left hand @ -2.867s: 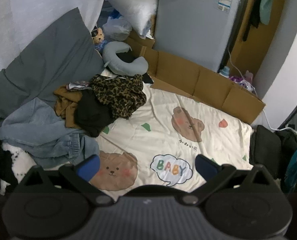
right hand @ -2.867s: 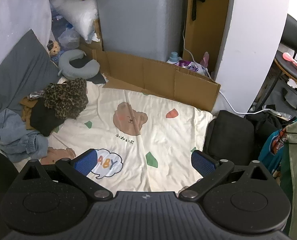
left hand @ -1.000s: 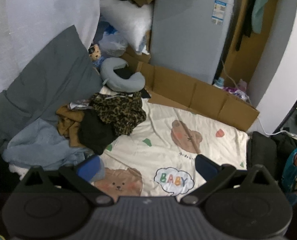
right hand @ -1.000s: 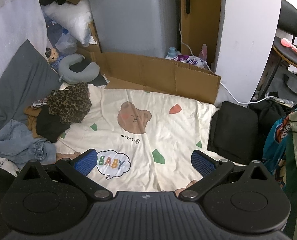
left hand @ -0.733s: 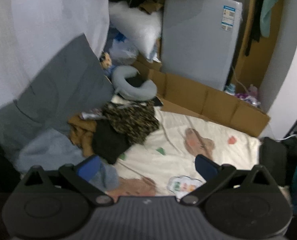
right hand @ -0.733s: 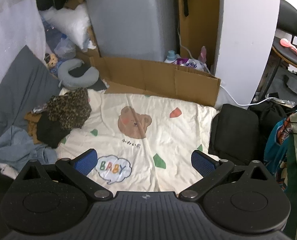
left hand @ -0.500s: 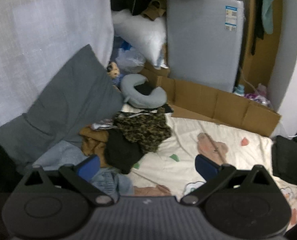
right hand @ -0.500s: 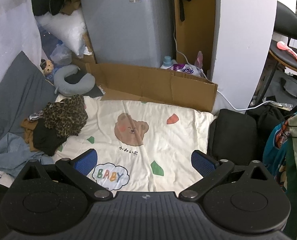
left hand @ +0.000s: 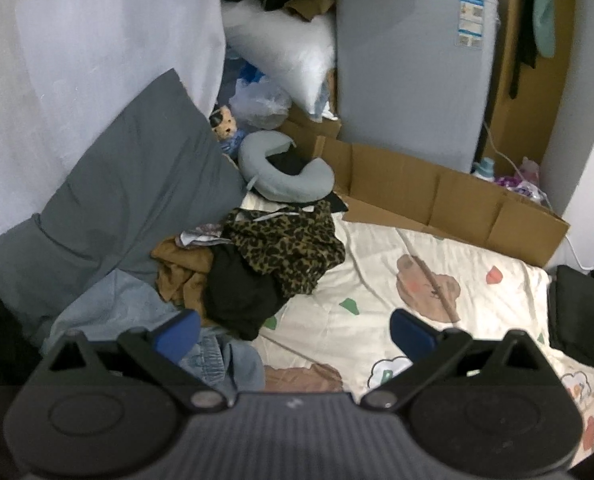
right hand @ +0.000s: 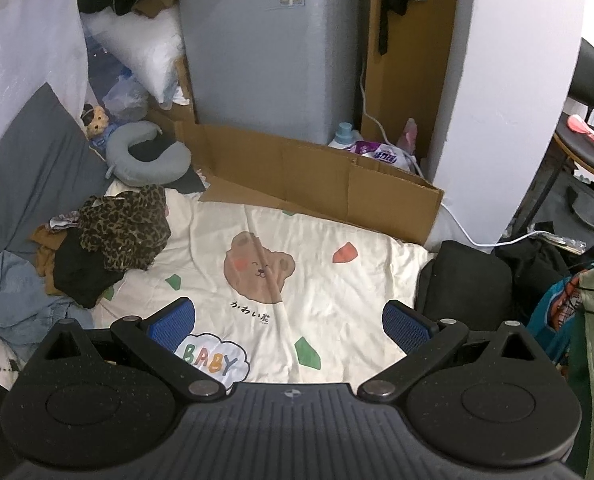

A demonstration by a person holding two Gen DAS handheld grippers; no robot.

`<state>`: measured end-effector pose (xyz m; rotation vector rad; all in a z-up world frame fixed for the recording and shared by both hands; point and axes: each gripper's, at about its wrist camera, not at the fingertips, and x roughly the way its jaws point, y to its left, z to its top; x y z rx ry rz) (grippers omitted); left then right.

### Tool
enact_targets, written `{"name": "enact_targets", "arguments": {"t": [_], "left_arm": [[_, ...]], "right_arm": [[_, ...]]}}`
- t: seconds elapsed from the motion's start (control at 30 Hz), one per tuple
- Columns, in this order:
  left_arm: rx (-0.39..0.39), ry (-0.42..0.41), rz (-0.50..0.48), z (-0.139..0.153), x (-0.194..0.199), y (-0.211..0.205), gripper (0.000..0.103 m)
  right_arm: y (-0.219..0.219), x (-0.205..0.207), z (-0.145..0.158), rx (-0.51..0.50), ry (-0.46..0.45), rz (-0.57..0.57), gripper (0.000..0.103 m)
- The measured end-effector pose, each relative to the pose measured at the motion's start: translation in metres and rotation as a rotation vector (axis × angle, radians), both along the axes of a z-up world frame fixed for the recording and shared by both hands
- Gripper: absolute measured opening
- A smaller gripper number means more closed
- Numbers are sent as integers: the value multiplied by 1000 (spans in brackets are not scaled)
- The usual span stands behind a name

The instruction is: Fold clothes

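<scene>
The left gripper (left hand: pixel 293 332) hangs wide, nothing between its blue pads (left hand: pixel 175 332), above the near left edge of the quilt (left hand: pixel 377 292). The right gripper (right hand: pixel 289 320) is also spread wide and empty, over the quilt's "BABY" bubble (right hand: pixel 213 356).

Just past the left gripper's left pad lie the jeans (left hand: pixel 117 312), crumpled at the quilt's left edge, one elastic cuff showing beside the pad. Beyond them sits the clothes pile (left hand: pixel 257 264): a black garment (left hand: pixel 241 296) at the front, a brown one (left hand: pixel 181 272) on its left, and a leopard garment (left hand: pixel 289 248) heaped on top and to the right (a scrap of pale patterned cloth peeks out behind). The pile rests on the quilt's left part, touching the jeans; all of it is unfolded.

The quilt's middle, with its bear print (right hand: pixel 257 268), lies bare. A black bag (right hand: pixel 465 280) lies at the quilt's right edge.

Left of the pile a grey pillow (left hand: pixel 117 200) leans against the curtain (left hand: pixel 77 60). Behind the pile lies a neck pillow (left hand: pixel 285 172), with a small doll (left hand: pixel 225 132) just beyond it. A flattened cardboard (right hand: pixel 317 184) borders the quilt's far side, and behind it stands a tall grey appliance (right hand: pixel 273 48), with a white pillow (left hand: pixel 285 52) to its left.
</scene>
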<state>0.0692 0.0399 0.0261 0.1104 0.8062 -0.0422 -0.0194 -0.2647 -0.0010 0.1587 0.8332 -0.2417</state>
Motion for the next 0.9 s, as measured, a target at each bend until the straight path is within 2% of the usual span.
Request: {"name": "enact_targets", "arguments": {"t": [0.27, 0.63, 0.73, 0.9], "left_arm": [[-22, 46, -7, -16, 23, 3, 102], [-39, 48, -36, -38, 60, 1, 101], [-54, 53, -43, -47, 72, 0, 95], [-77, 56, -42, -65, 92, -1, 91]], "right_arm": [[0, 30, -8, -8, 22, 25, 103], [-2, 75, -26, 5, 41, 68, 103], [-2, 88, -33, 15, 33, 90, 103], [-2, 110, -47, 26, 33, 121, 103]]}}
